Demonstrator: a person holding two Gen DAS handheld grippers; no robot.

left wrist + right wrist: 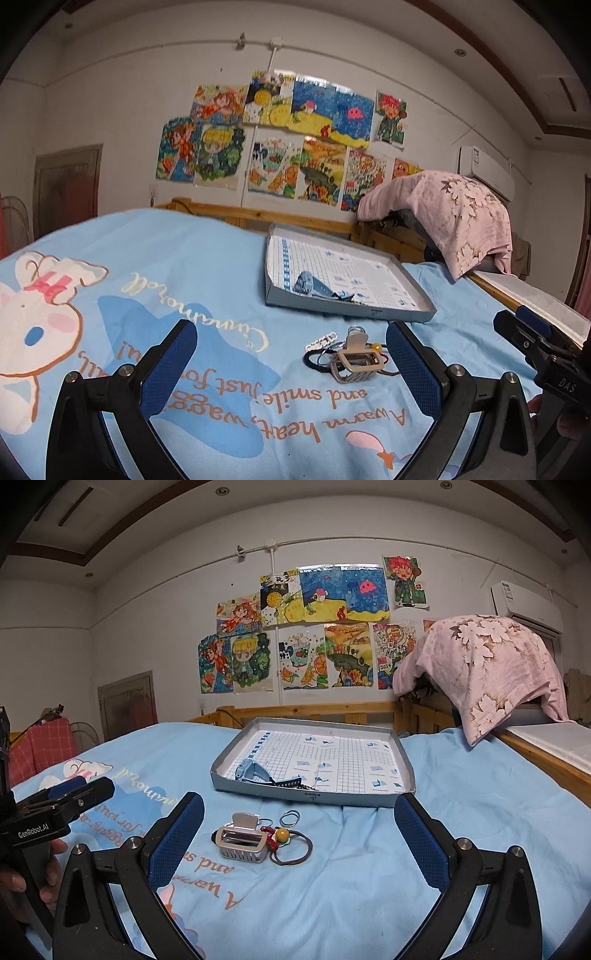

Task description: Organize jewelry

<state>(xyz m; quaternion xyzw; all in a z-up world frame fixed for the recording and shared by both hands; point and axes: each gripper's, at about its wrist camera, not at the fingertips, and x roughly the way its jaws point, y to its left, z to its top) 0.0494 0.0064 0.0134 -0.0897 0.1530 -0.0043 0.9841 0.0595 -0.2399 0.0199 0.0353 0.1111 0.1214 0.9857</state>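
I am holding both the left gripper (pixel 291 365) and the right gripper (pixel 299 842) spread wide and empty above the bedsheet (pixel 369 878), sizing up the silver hair claw (pixel 242 843). It is lying tangled among hair ties (pixel 291 849), just short of the tray (pixel 314 797). Next, I judge, I am needing a clean pinch on the claw alone.

— What's under that pink cloth (pixel 491 664) at right?

— Covered, can't tell. The tray's near wall (pixel 314 795) hides part of the blue clip (pixel 253 771), and the small pile (pixel 347 354) is tangled.

— And the hand (pixel 14 882)?

— Cut off at lower left.
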